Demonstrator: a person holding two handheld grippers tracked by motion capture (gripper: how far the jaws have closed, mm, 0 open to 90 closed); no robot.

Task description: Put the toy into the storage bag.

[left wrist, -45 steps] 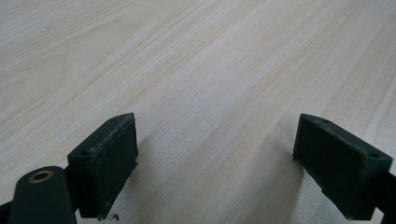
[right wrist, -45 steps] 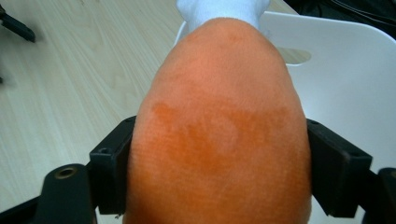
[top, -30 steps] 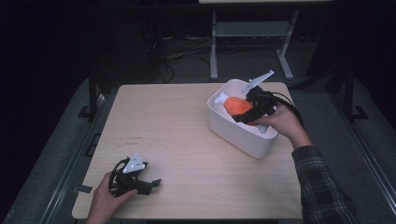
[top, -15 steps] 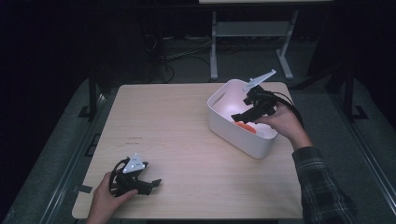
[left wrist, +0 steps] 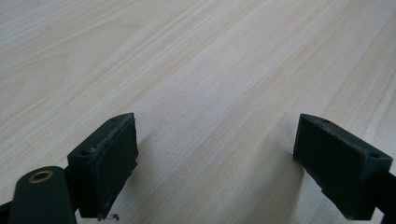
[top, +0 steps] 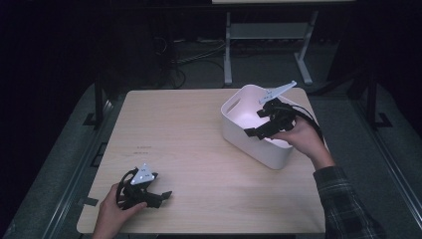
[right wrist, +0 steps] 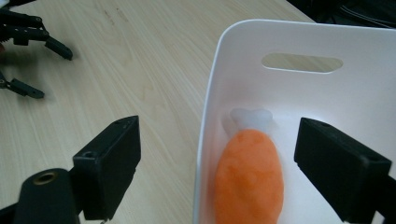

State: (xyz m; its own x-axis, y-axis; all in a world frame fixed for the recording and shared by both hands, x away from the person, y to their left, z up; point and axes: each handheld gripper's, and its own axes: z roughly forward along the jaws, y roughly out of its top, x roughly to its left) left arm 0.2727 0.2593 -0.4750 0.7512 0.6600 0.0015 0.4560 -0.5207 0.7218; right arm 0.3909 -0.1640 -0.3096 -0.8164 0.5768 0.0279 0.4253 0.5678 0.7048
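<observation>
The fuzzy orange oval plush toy point(right wrist: 250, 179) with a white tuft, lying inside the white plastic handled bin point(right wrist: 299, 35), looks light, soft and squashable, best pinched across its middle; right gripper point(right wrist: 233, 163) above, left gripper point(left wrist: 215, 163) on the wooden table point(top: 199, 129), both gaping, empty.

A white plastic bin point(top: 259, 144) with a slot handle in its end wall stands upright near the tabletop's far right corner, set at an angle to the edges. Inside on its floor lies an orange plush item point(right wrist: 250, 179) with a white tip.
</observation>
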